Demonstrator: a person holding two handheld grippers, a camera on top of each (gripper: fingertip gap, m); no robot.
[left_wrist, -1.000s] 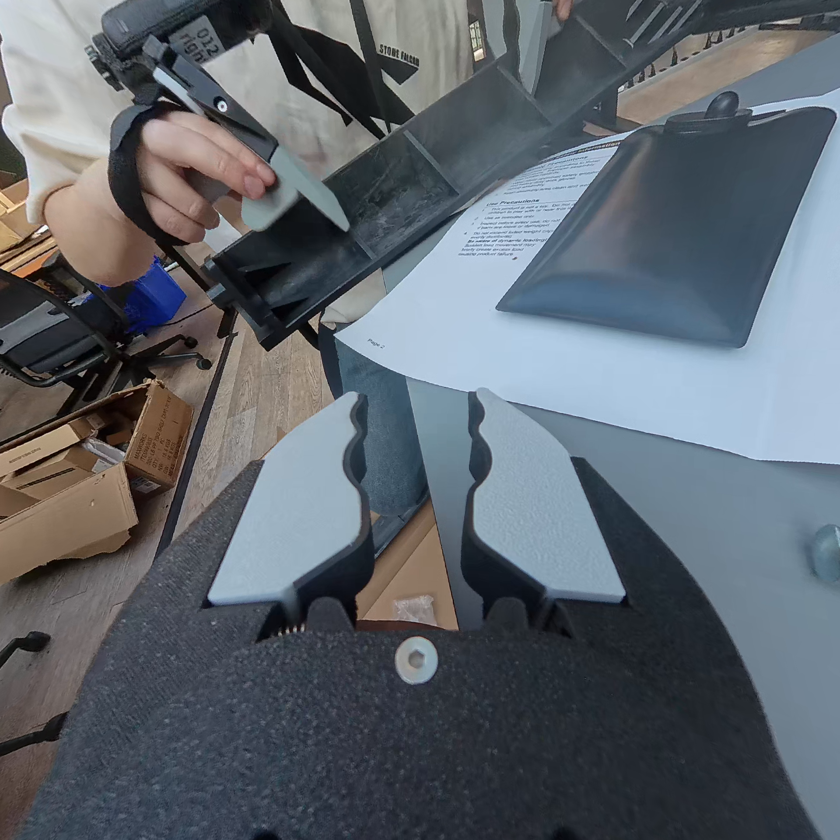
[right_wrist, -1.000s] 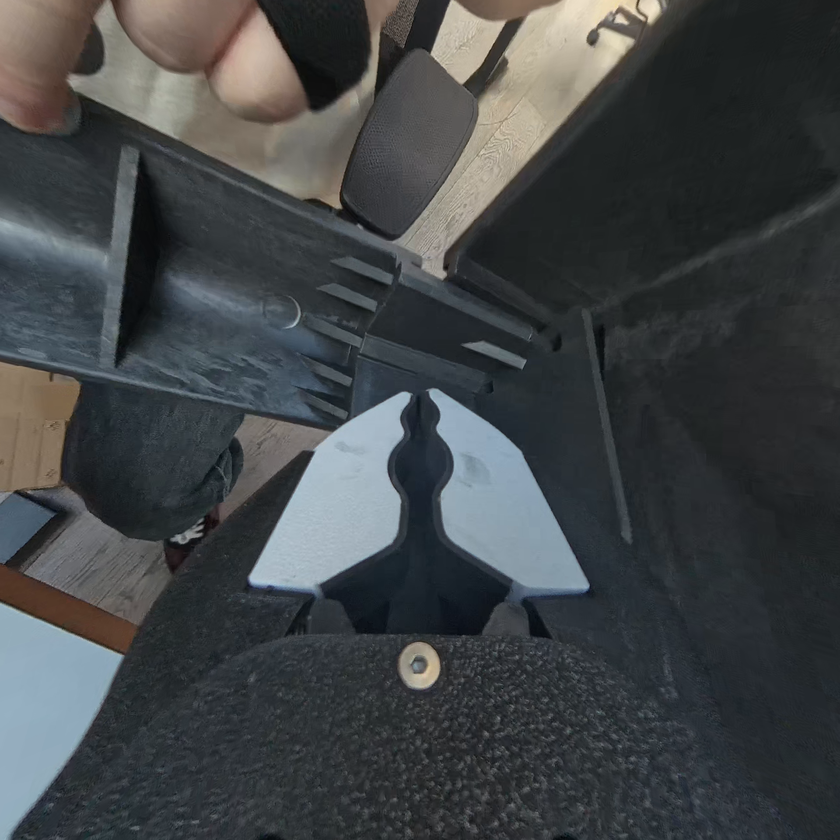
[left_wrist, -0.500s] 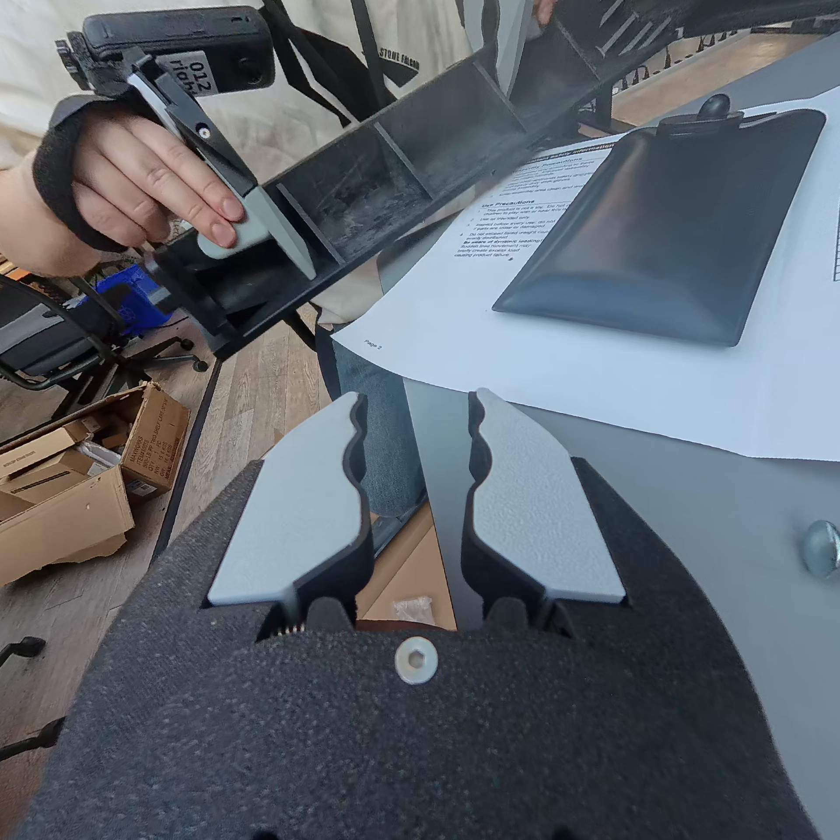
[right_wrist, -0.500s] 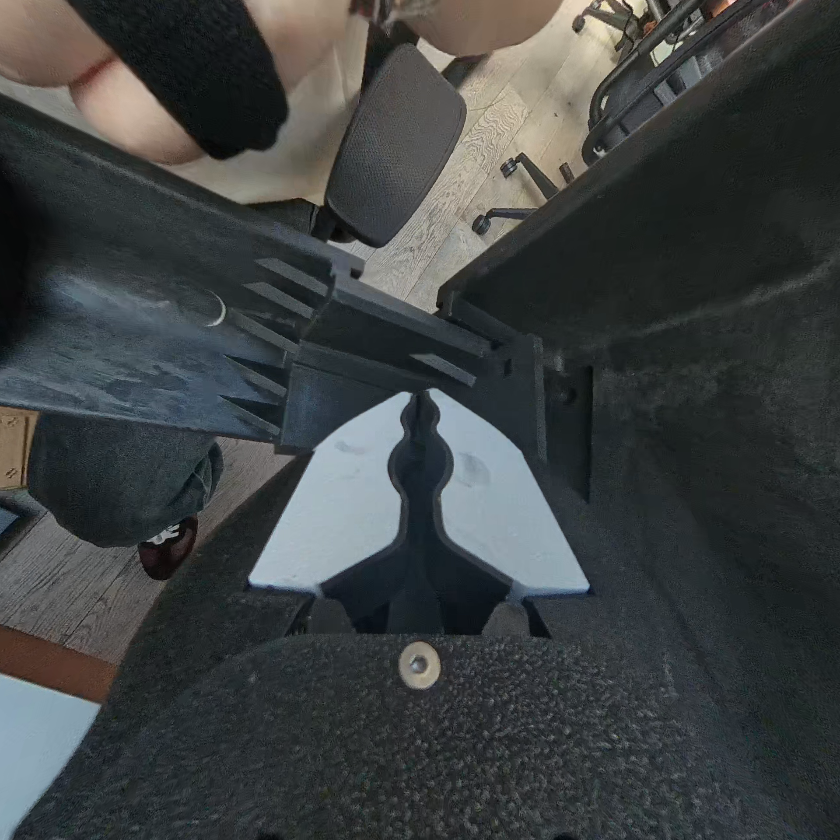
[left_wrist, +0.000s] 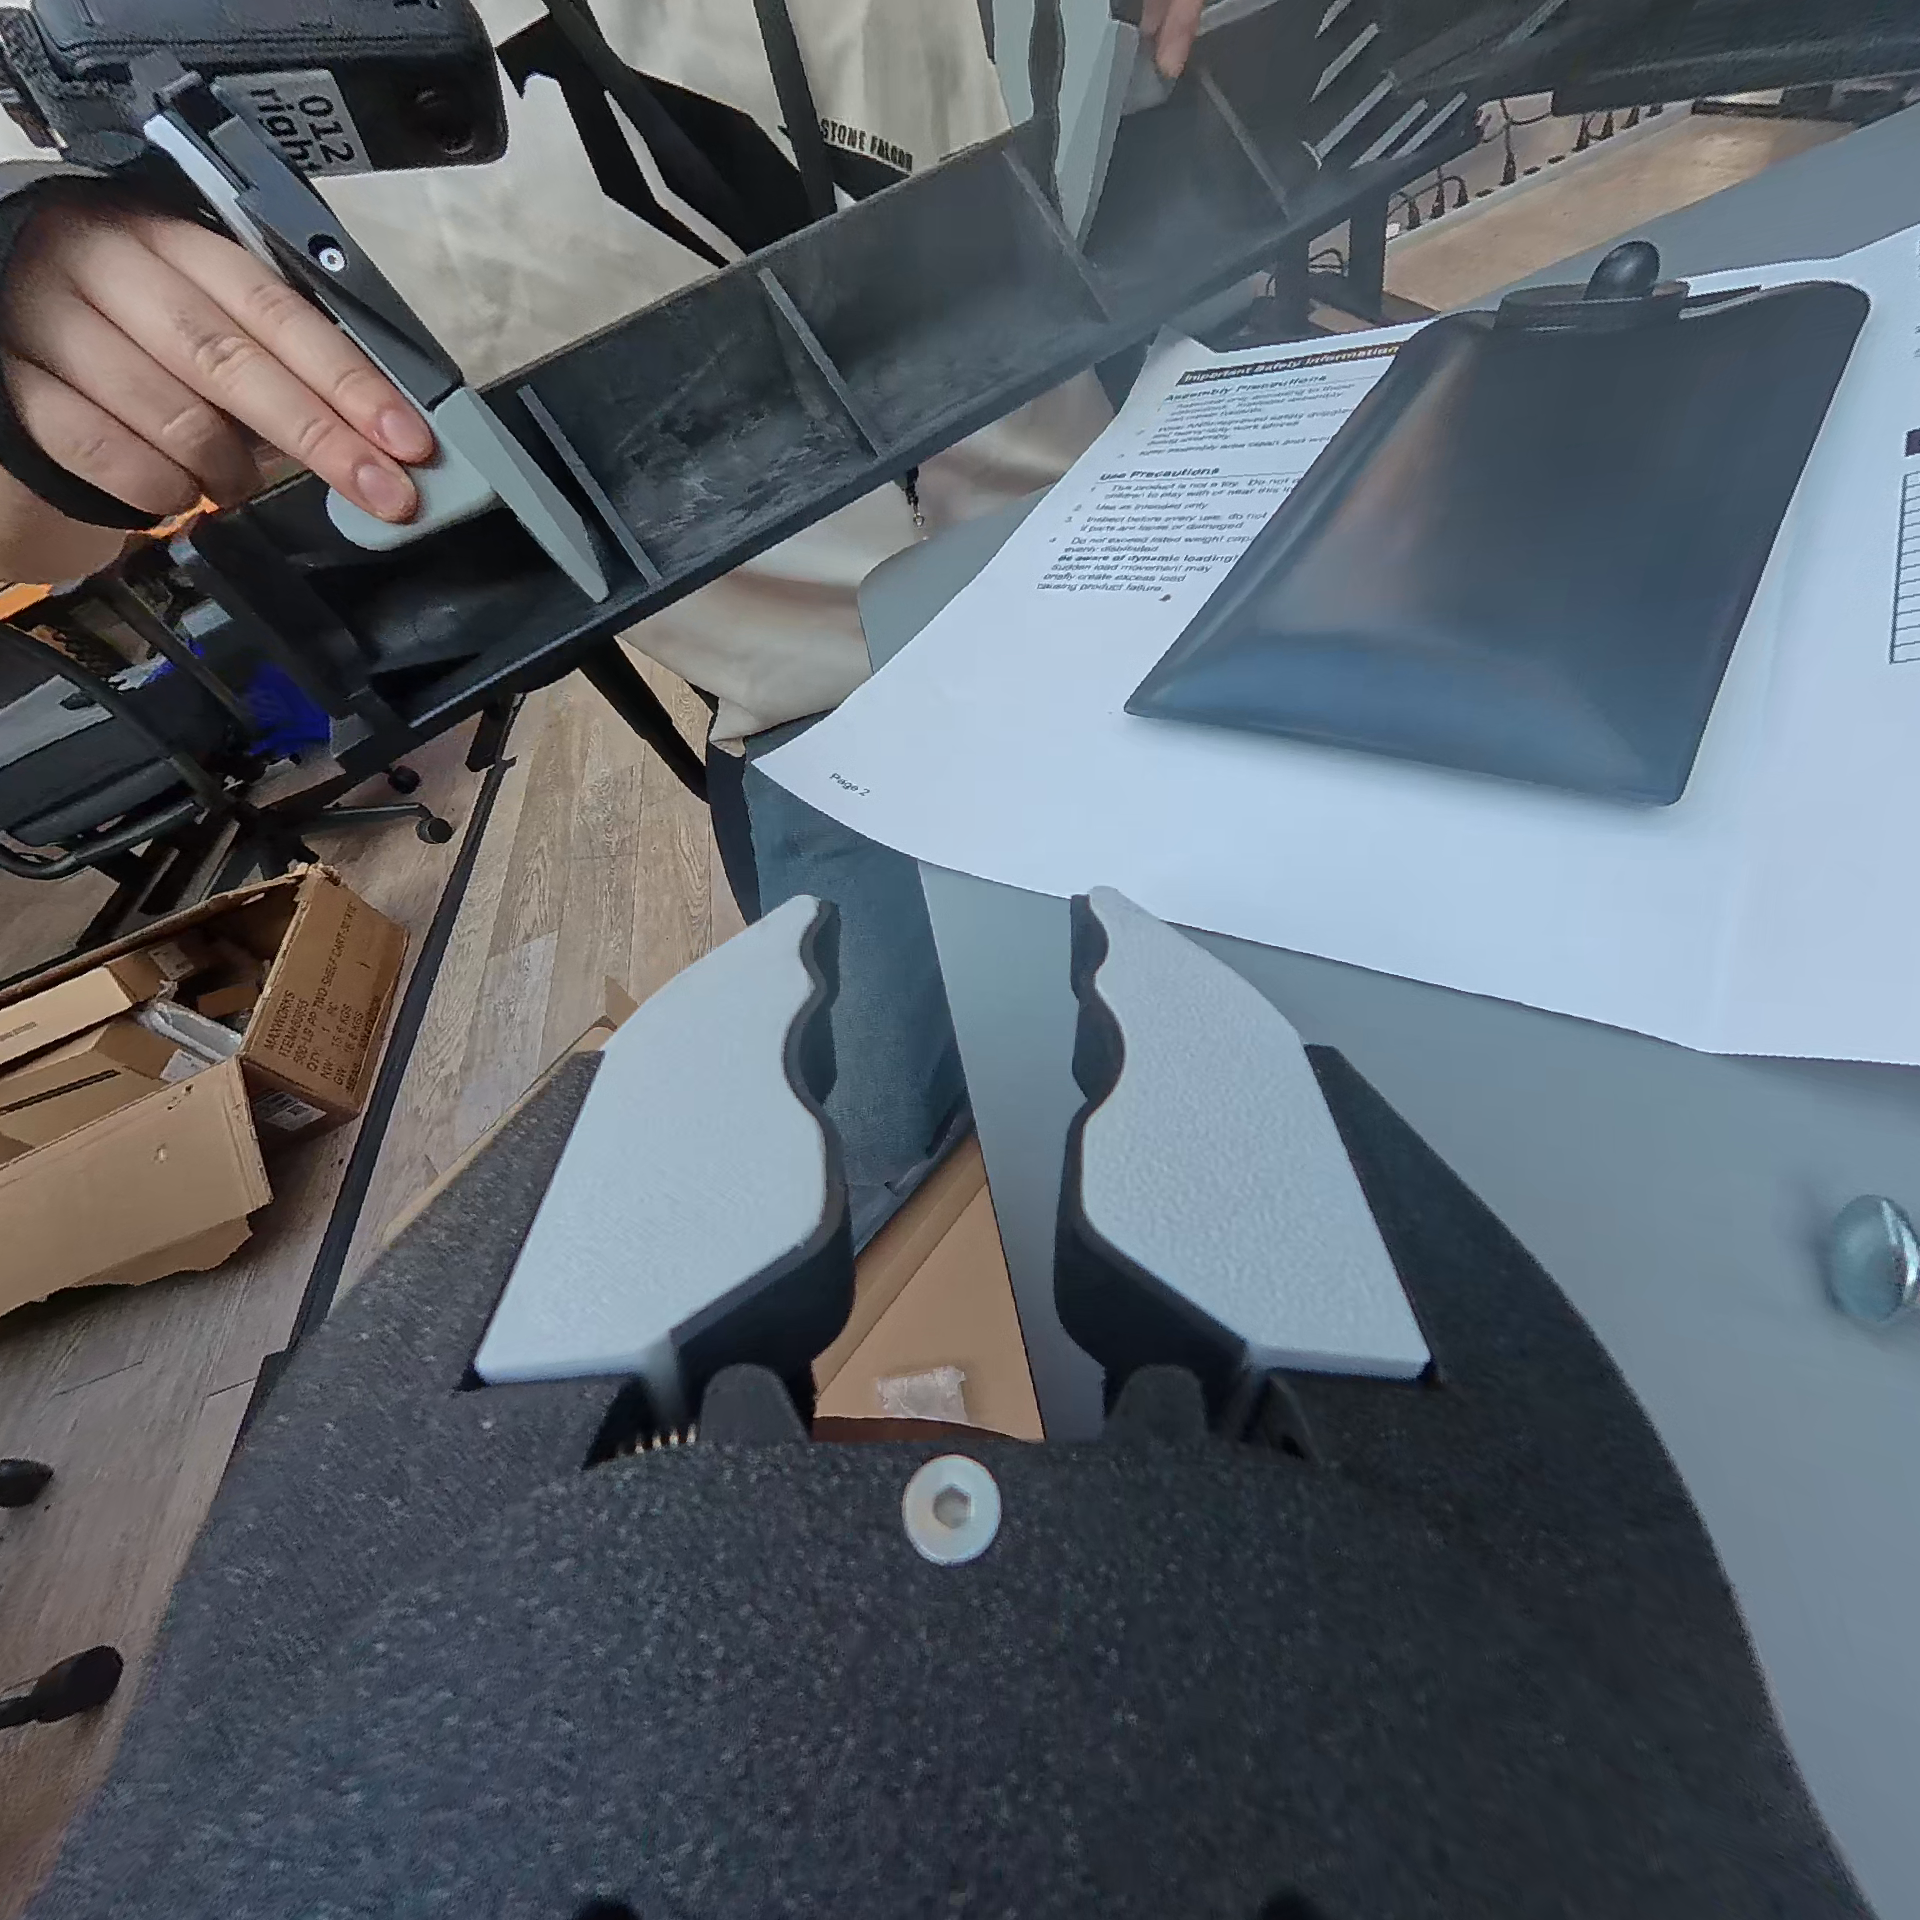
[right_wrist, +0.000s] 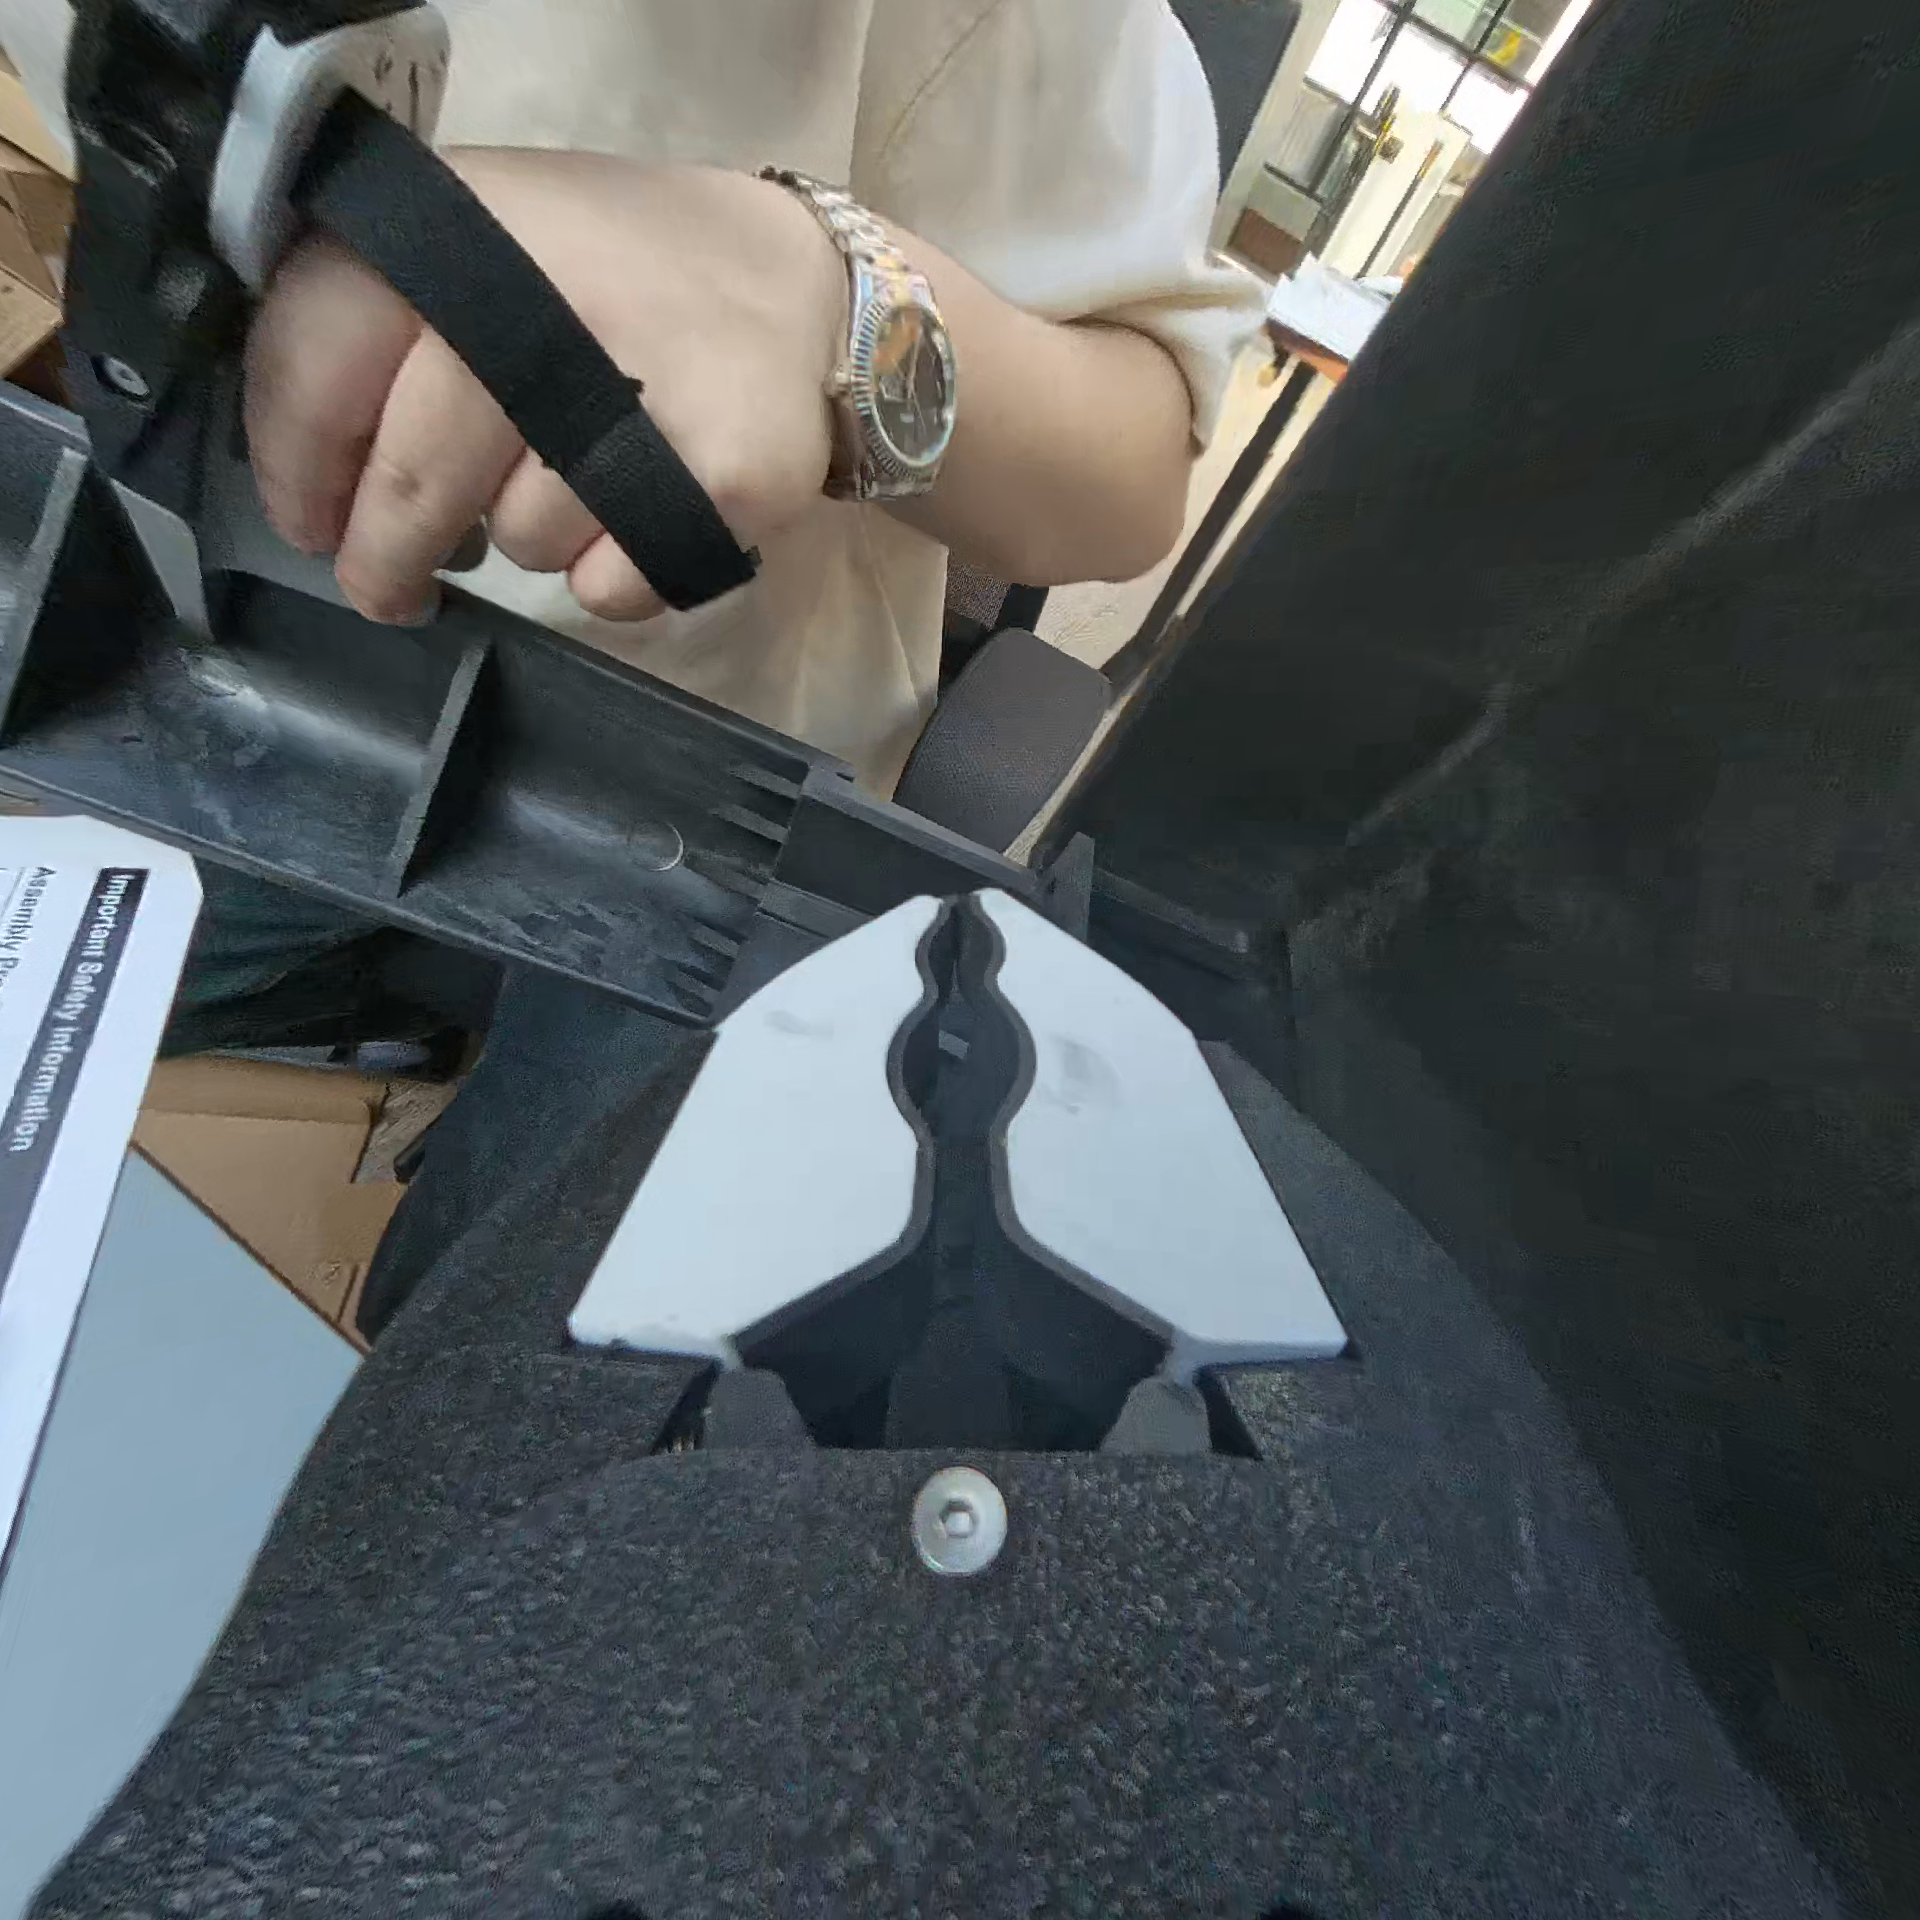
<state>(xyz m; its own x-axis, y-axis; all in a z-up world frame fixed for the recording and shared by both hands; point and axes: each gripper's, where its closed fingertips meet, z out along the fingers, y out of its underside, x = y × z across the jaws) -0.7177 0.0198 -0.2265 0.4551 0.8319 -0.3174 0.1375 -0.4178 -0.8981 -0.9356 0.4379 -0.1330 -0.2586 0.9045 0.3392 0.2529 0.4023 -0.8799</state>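
As the long black ribbed beam (left_wrist: 831, 395) slides leftward from where it hung 1 second ago, a hand (left_wrist: 208, 364) pinches its near end with another tool. The left tongs (left_wrist: 951, 914) gape wide and empty over the grey table (left_wrist: 1558, 1195) edge, well apart from the beam. The right tongs (right_wrist: 961, 909) are closed tip to tip, just beside the beam's finned end, above white paper (left_wrist: 1247, 831) and a black pouch (left_wrist: 1507, 540).

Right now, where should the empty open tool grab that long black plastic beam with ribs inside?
On the long black plastic beam, likely the thin lower side wall, between two cross ribs, coming from its open face: that wall is slim enough for the left tool.
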